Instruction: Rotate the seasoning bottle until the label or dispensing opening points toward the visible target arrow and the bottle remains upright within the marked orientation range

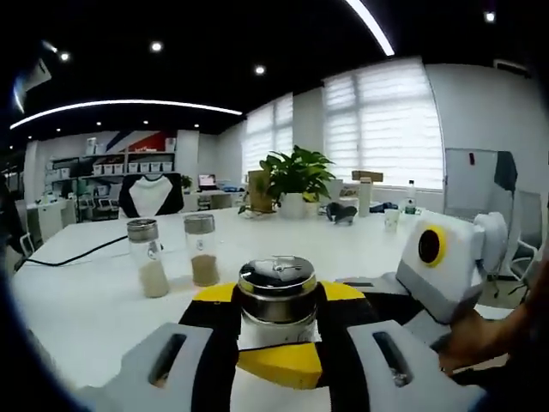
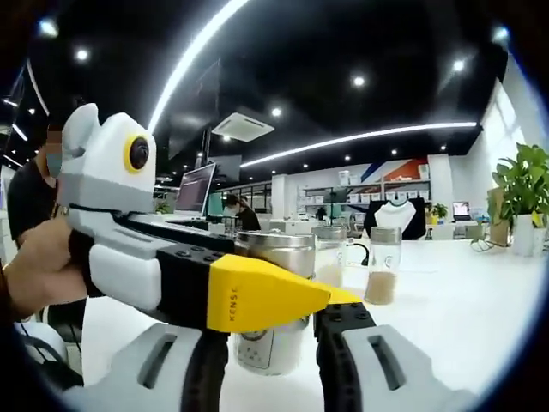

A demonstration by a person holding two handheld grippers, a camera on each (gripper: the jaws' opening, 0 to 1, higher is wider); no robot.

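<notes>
The seasoning bottle [image 1: 276, 292], with a shiny metal lid and a white label, stands upright on the white table [image 1: 77, 300]. My left gripper [image 1: 279, 300] has its black, yellow-tipped jaws against the bottle's two sides, shut on it. The right gripper comes in from the right, and its yellow finger [image 1: 283, 365] crosses below the lid. In the right gripper view the bottle [image 2: 273, 348] sits between my right gripper [image 2: 274, 343] jaws, which press on it. The left gripper's yellow finger [image 2: 257, 296] lies across the bottle's front.
Two glass shakers [image 1: 146, 257] [image 1: 202, 251] holding powder stand behind the bottle and show again as shakers [image 2: 382, 262] [image 2: 330, 253]. A potted plant [image 1: 296, 176] and small items sit at the table's far edge. A black cable [image 1: 77, 253] runs on the left. A hand [image 2: 34, 266] holds the left gripper.
</notes>
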